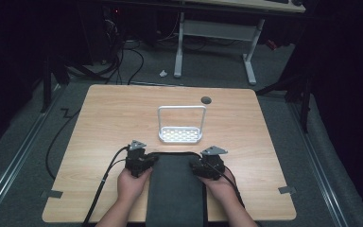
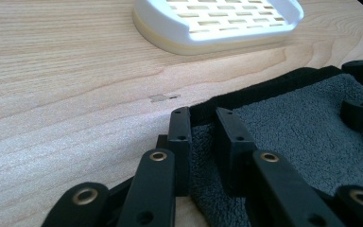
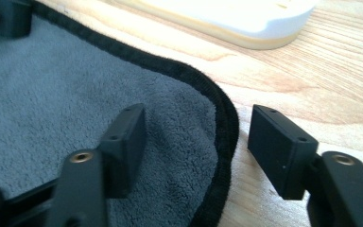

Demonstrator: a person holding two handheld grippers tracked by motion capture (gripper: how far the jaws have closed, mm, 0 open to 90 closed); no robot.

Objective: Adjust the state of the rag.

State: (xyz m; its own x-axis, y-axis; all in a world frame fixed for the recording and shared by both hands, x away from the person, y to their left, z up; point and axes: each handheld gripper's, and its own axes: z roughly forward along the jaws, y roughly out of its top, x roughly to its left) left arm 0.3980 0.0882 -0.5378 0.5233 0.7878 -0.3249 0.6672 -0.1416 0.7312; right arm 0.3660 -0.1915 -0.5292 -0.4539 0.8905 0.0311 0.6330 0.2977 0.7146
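A dark grey towel [image 1: 176, 189] with a black hem lies flat at the table's front middle, between the person's hands. My left gripper [image 1: 145, 161] rests at its far left corner. In the left gripper view the jaws stand close together, and my left gripper [image 2: 203, 117] is shut on the towel [image 2: 302, 123] at its hem. My right gripper [image 1: 202, 166] sits at the far right corner. My right gripper [image 3: 198, 124] is open and straddles the hem, one jaw over the towel [image 3: 52, 85] and one over bare wood.
A white slotted rack [image 1: 163, 138] with a tall loop handle stands just beyond the towel, mid-table; its base [image 2: 170, 40] [image 3: 246, 28] is near both grippers. A black grommet hole [image 1: 206, 100] sits farther back. Cables trail off the front left edge.
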